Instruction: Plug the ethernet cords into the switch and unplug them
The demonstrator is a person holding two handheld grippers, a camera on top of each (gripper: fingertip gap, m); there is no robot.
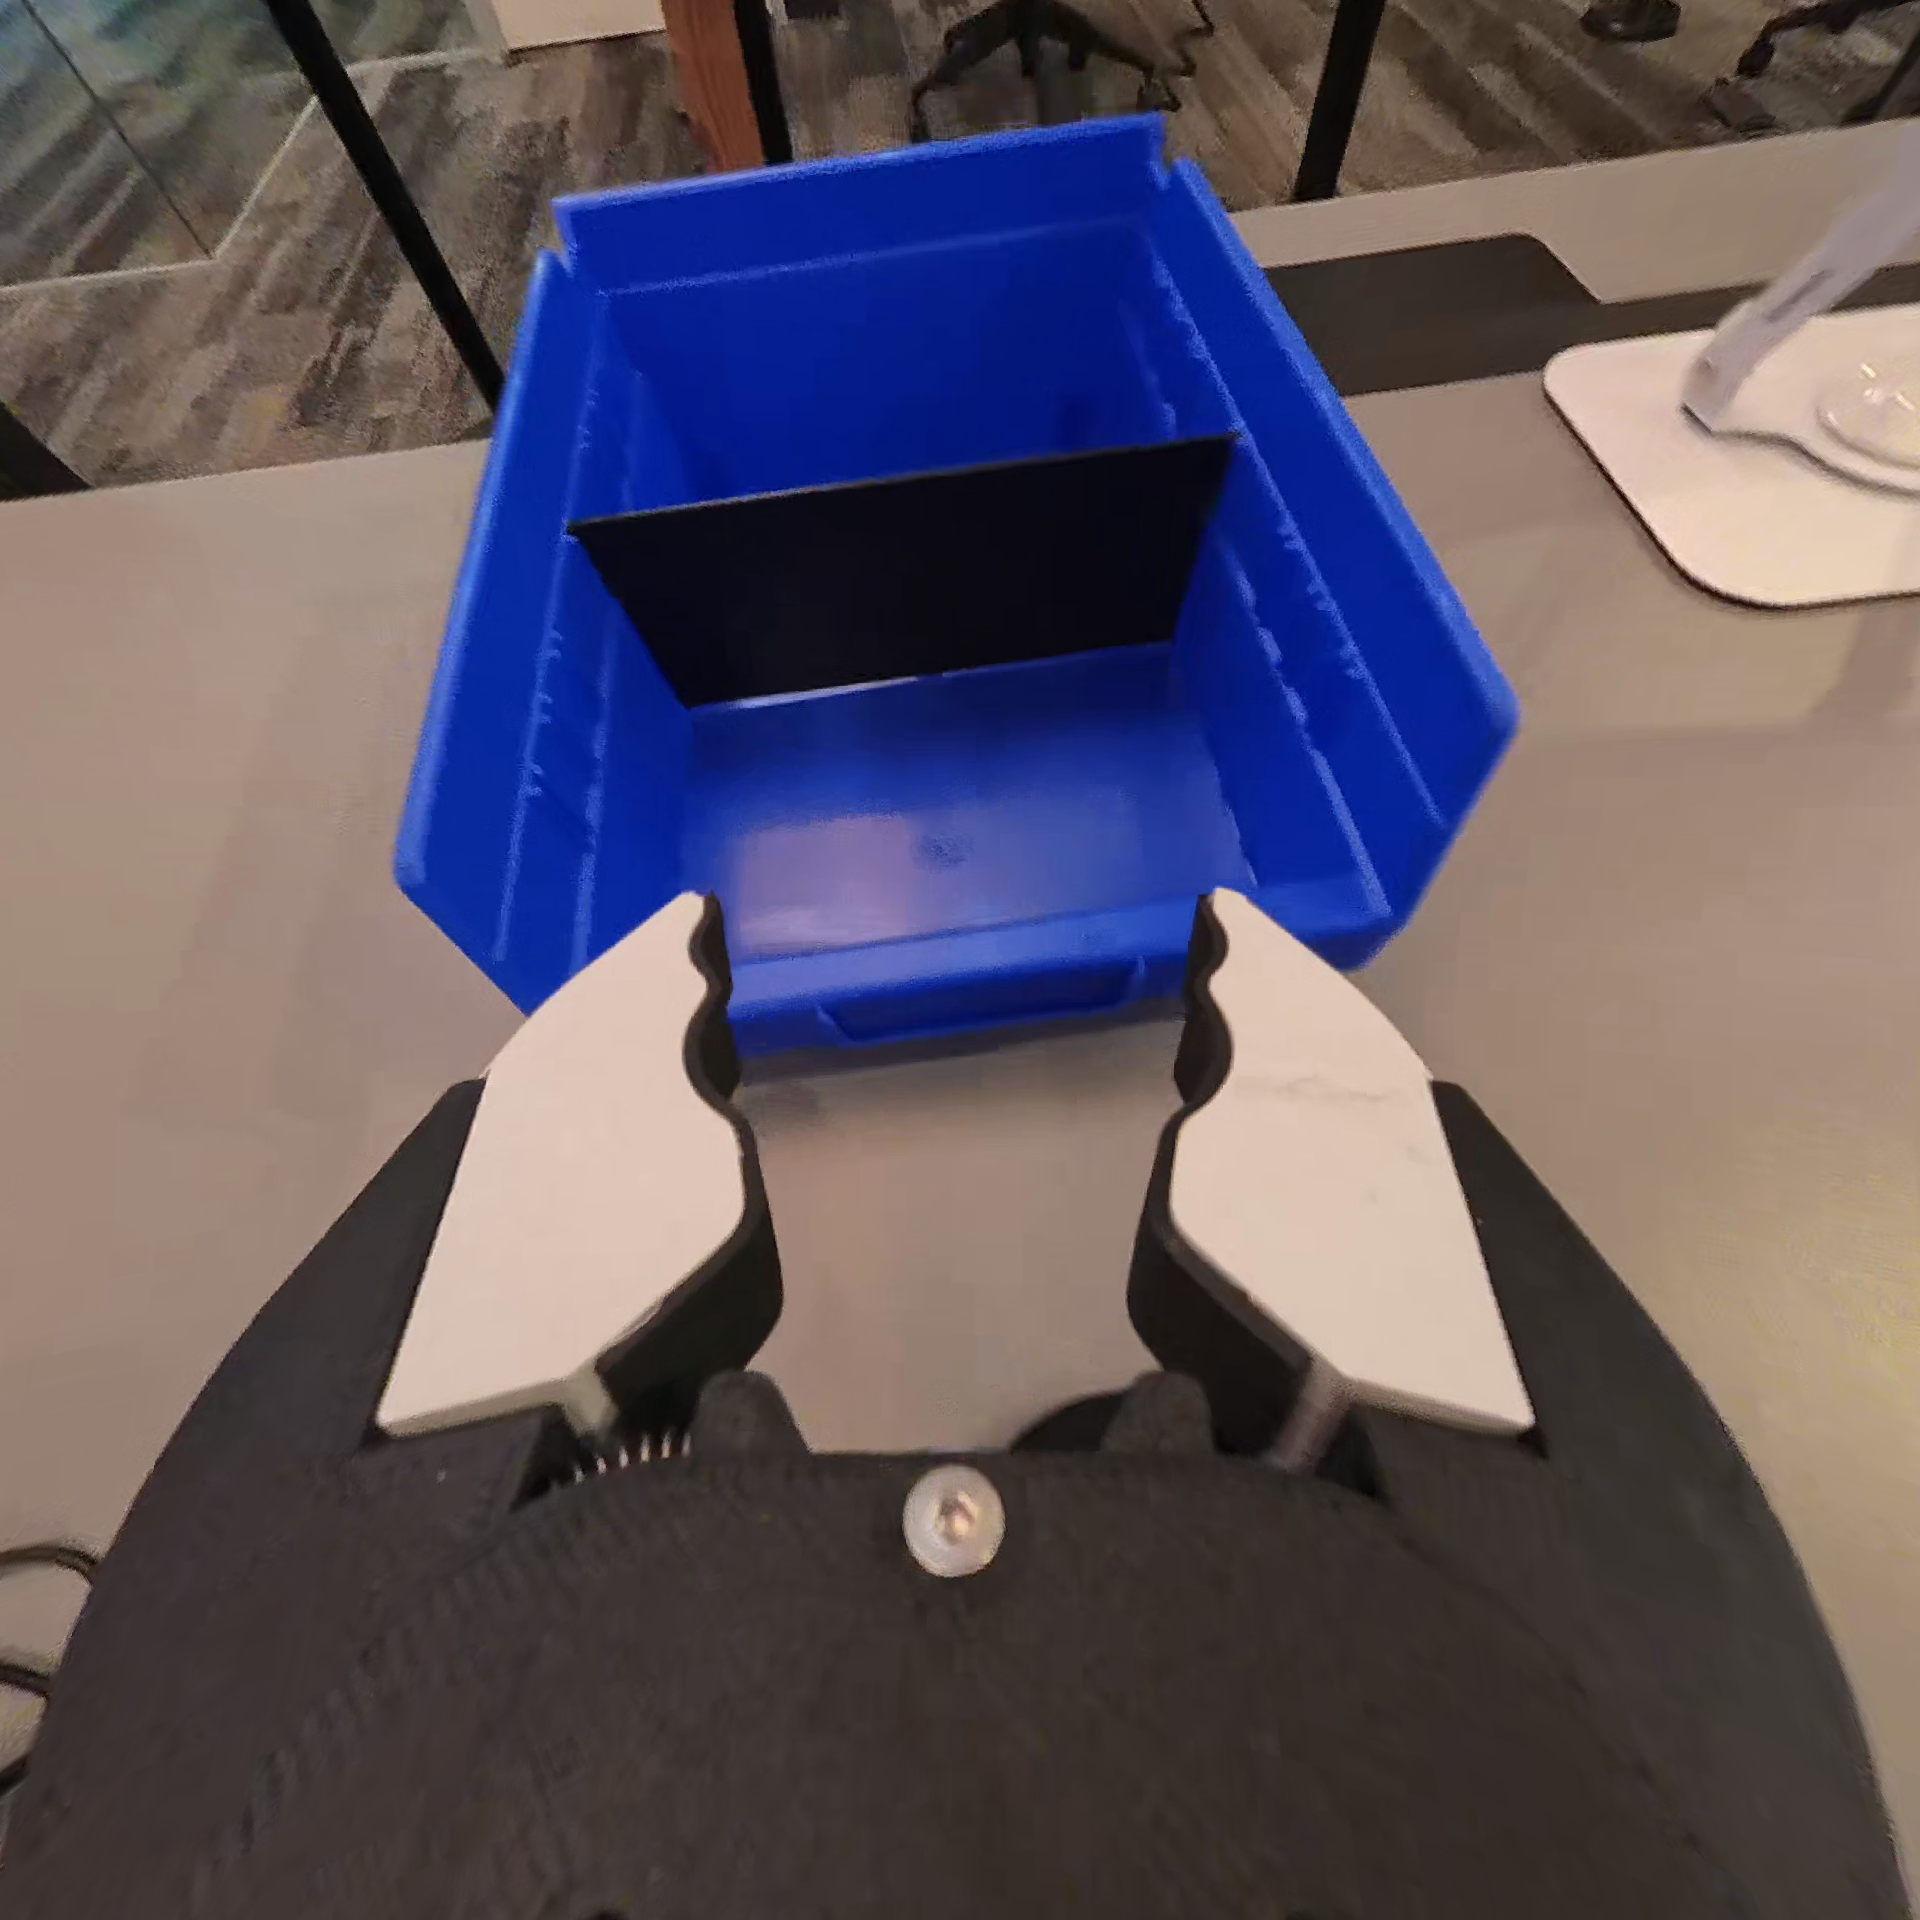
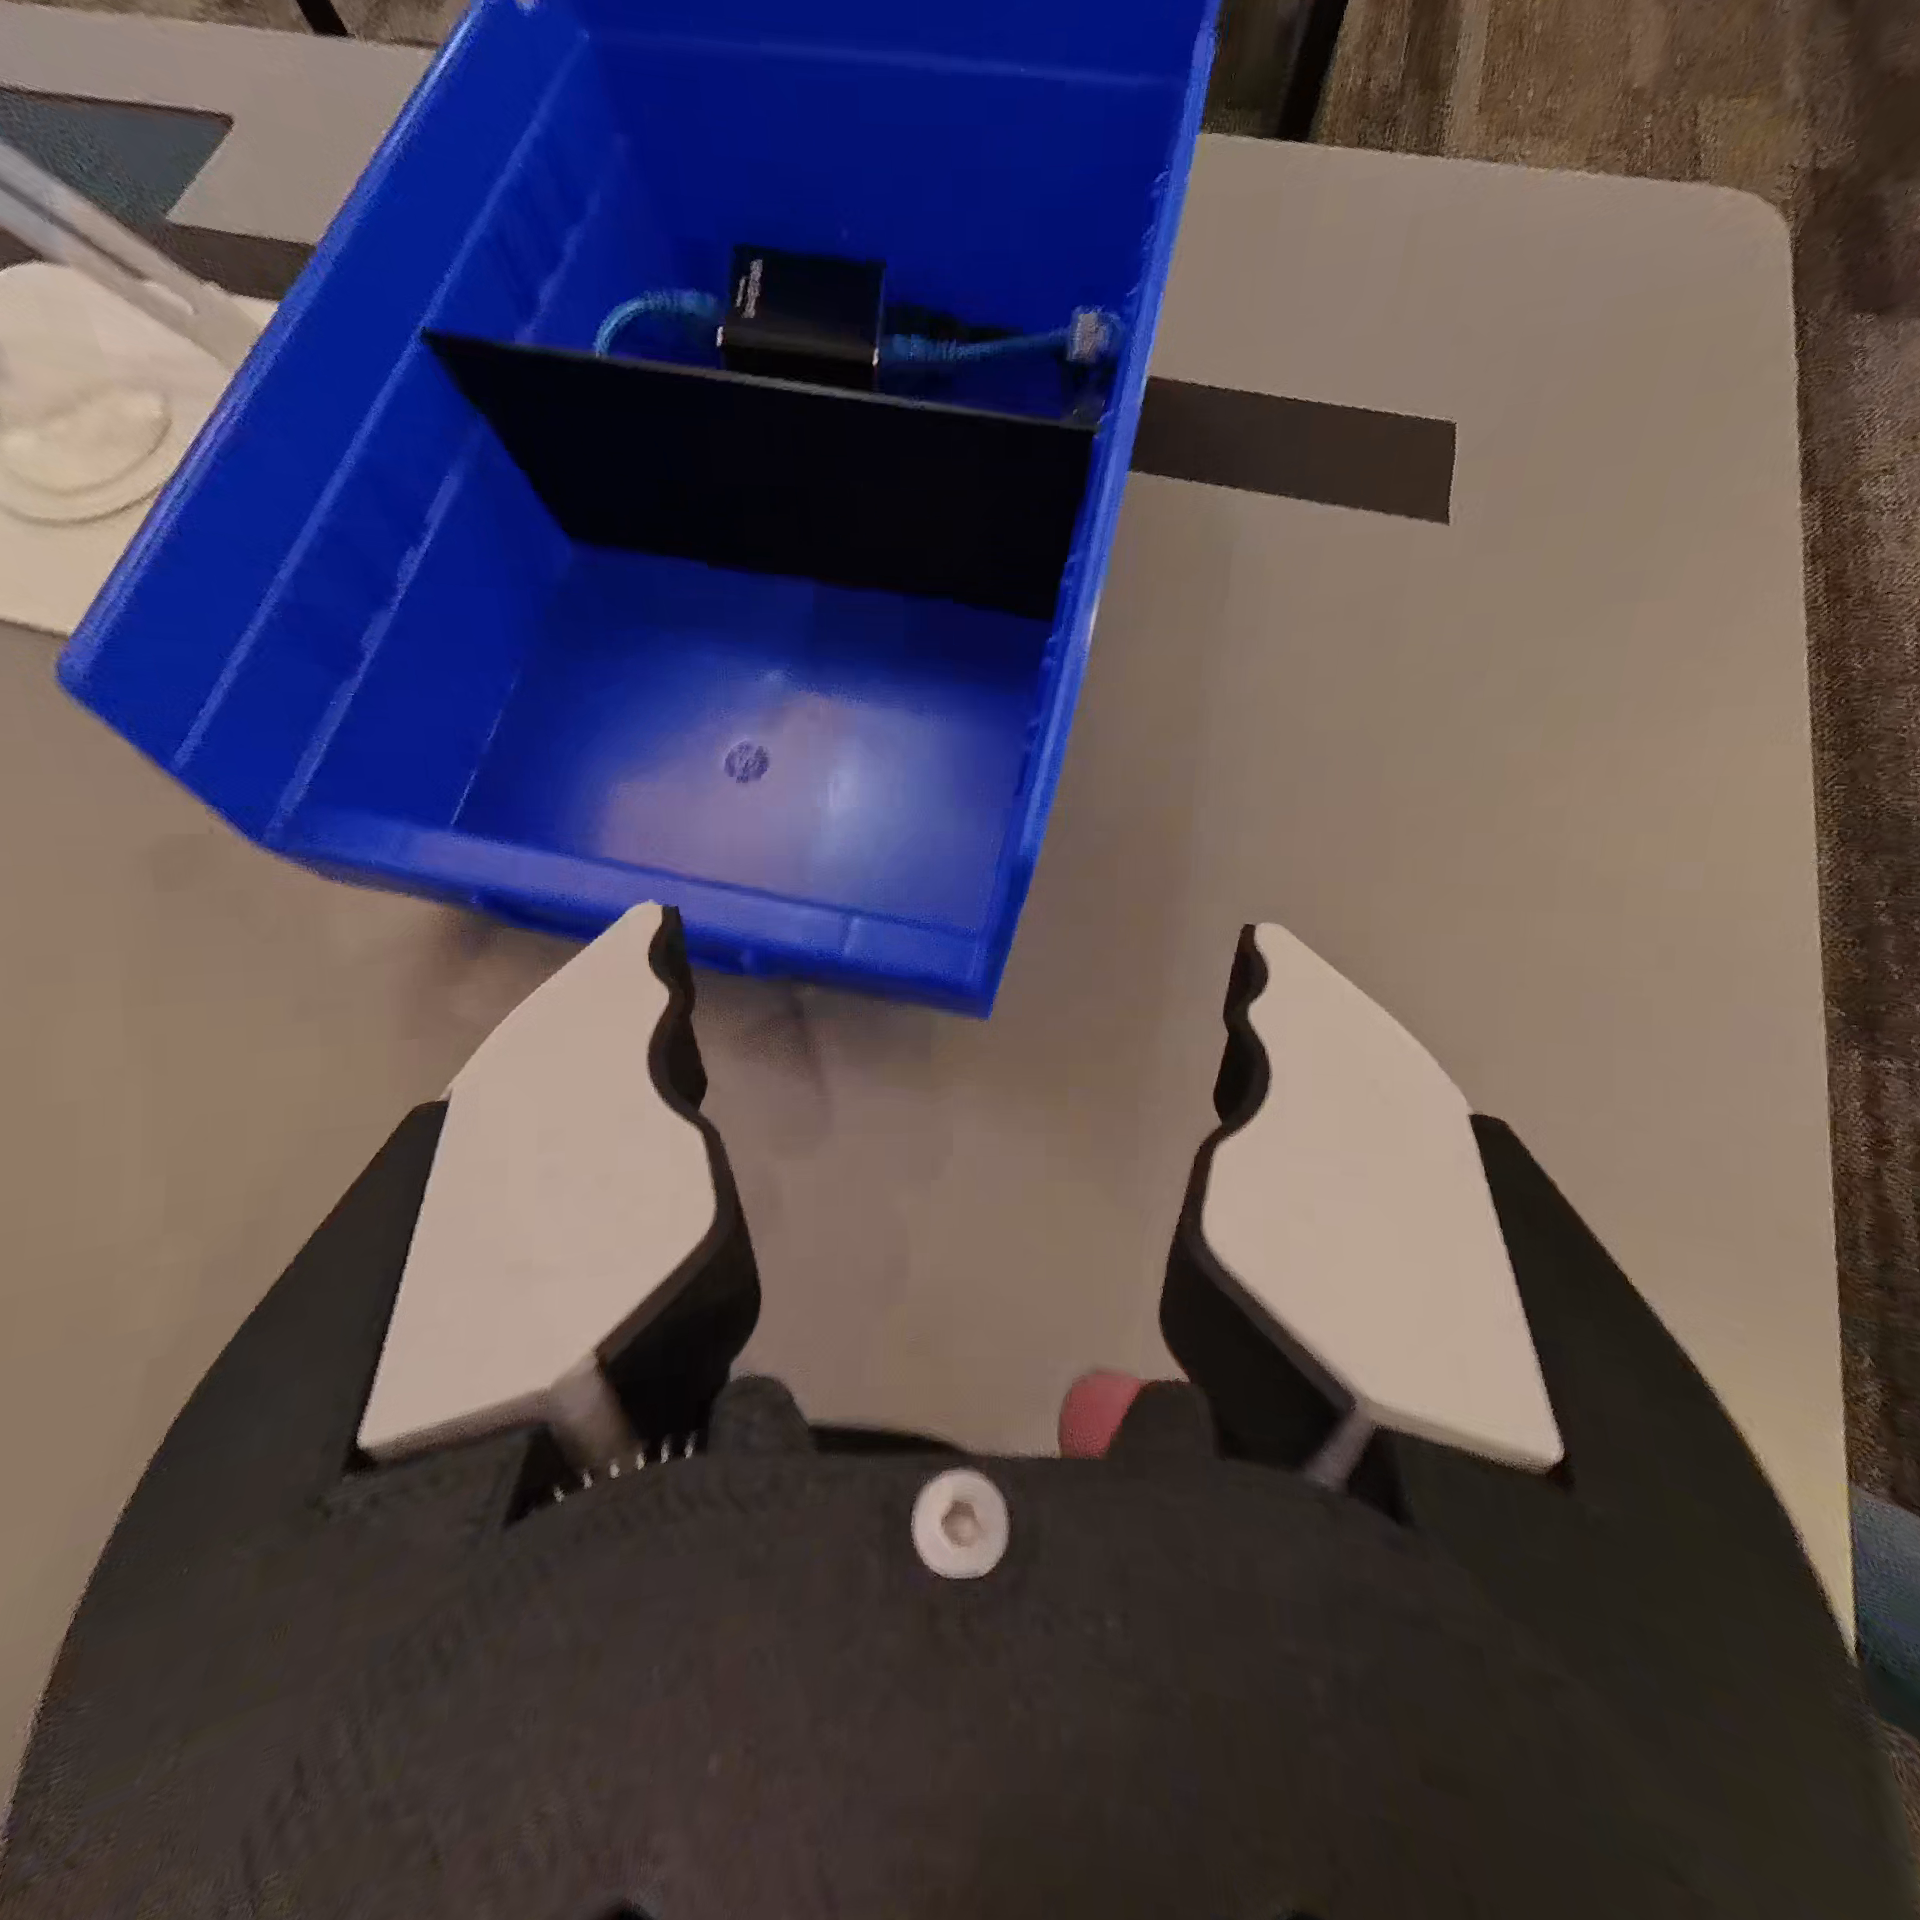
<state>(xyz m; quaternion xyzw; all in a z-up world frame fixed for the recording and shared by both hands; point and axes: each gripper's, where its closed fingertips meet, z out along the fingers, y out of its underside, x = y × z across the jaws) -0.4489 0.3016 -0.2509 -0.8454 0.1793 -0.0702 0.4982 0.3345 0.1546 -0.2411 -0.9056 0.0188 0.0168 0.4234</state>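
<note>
A bin [image 2: 312,582] is sitting on a table [image 2: 1455,831], and a divider [image 2: 790,488] is standing across it, splitting it into a near compartment and a far one. In the far compartment, just behind the divider, a switch [image 2: 805,312] is lying with cords [image 2: 966,348] trailing out to its left and right. Well off to one side of the bin a flat base plate [image 1: 1704,488] is resting on the table, while the left gripper [image 1: 954,914] and right gripper [image 2: 956,925] are hovering before the bin's near wall, jaws spread with nothing between them.
</note>
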